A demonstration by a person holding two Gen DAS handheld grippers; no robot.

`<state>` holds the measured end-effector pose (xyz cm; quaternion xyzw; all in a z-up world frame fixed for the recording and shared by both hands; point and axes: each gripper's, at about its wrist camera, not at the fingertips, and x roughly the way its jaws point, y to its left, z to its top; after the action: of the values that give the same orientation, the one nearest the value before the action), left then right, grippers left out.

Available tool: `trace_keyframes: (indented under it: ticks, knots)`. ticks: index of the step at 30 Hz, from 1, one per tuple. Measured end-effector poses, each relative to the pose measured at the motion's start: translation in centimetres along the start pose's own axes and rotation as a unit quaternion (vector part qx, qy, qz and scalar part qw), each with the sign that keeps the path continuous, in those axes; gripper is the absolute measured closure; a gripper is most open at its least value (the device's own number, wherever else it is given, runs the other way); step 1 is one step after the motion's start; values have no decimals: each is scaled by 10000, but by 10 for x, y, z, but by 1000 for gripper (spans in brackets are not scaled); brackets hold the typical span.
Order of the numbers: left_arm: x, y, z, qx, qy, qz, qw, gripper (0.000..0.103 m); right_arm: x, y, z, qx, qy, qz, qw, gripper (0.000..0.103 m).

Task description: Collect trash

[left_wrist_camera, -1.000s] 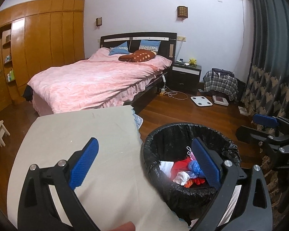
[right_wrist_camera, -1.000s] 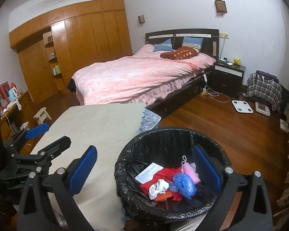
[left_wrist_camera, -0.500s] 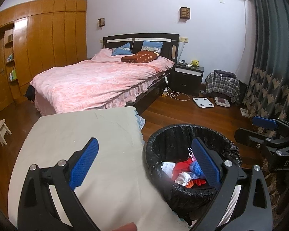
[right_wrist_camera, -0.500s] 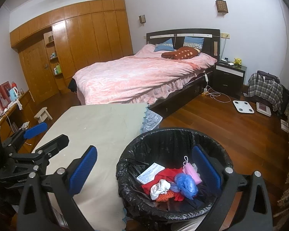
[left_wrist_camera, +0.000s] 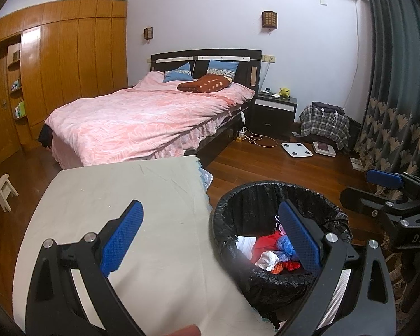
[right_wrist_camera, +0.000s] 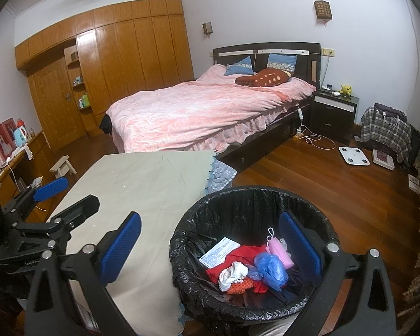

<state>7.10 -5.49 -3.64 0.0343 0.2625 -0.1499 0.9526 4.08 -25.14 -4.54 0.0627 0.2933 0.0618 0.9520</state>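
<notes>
Left gripper (left_wrist_camera: 207,235), jaws wide and empty, hangs above the table (left_wrist_camera: 120,196) edge; right gripper (right_wrist_camera: 207,240), equally wide and empty, hangs over the bin (right_wrist_camera: 252,254). The bin stands just beside the table, presumably for short drops. Trash (right_wrist_camera: 249,266) lies inside; the cloth shows none, suggesting collection is finished.

Bin (right_wrist_camera: 254,196), round, black liner, sits upright under my right tong's far finger, just right of my left tong. Inside: white printed slip (right_wrist_camera: 219,254), red cloth (right_wrist_camera: 238,256), crumpled white wad (right_wrist_camera: 232,275), blue bag (right_wrist_camera: 271,267), pink piece (right_wrist_camera: 280,252).
</notes>
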Motion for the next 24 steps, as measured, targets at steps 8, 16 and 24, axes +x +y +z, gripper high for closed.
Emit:
trace_keyframes:
  ticks: [8,16,24]
  knots:
    - [-1,0,0,-4,-1,3,10000,8,1,2,1,3,-5,5,10000,6]
    - [-1,1,1,3,-4,14,10000,8,0,1,0,0,-3,10,10000,6]
    - [-2,1,2,7,-11,30,10000,8,1,2,0,-12,-4,9,10000,6]
